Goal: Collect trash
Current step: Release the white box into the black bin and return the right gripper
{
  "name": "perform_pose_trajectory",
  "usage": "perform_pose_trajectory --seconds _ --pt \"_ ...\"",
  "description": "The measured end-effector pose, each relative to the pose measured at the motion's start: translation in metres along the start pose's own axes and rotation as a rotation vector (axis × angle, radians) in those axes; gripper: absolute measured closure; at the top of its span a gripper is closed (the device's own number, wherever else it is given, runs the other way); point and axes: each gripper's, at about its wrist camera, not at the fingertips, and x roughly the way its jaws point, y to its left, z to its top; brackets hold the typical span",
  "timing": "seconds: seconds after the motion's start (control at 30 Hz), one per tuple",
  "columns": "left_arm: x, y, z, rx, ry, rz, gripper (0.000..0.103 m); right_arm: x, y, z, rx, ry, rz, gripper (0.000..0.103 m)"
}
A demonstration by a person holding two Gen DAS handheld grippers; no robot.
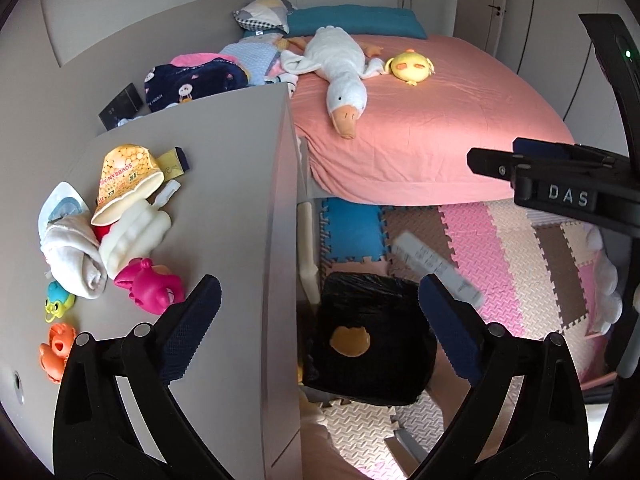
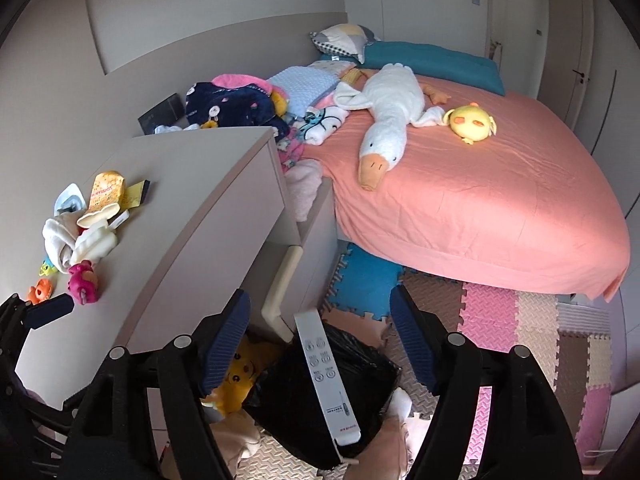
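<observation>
Trash partly binned: long white printed cardboard strip (image 2: 326, 376) dropping over glossy black plastic bin bag (image 1: 372, 336) at 6 o'clock, both jaws spread wide, gripping nothing. Left at 9 o'clock on smooth beige counter (image 1: 224, 184): crumpled yellow paper cup (image 1: 126, 178), wrappers.

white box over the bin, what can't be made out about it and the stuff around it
- White box: smeared by motion in the left wrist view; its print is too small to read in the right wrist view.
- Bin: its near rim is hidden behind the left gripper fingers.
- Yellow toy beside the bin: half hidden by a finger of the right gripper.
- Floor under the bed: hidden by the sheet.
</observation>
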Motion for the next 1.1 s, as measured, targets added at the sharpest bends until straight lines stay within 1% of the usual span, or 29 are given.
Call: perform_pose_trajectory --seconds 0.17,0.37,0.6,1.1 --pt "0.001 0.014 0.000 -0.031 0.008 0.010 0.007 -0.001 -0.006 0.002 0.016 -0.011 0.010 0.030" --pt "0.003 0.025 -0.003 -0.049 0.014 0.020 0.007 0.005 0.009 0.002 0.002 0.001 0.040 0.030" --pt "0.000 0.046 -0.013 -0.080 0.018 0.046 0.007 0.010 0.038 0.003 -0.041 0.007 0.082 0.030" --pt "-0.017 0.117 -0.043 -0.167 0.008 0.128 0.007 0.027 0.114 0.005 -0.135 0.035 0.162 0.030"
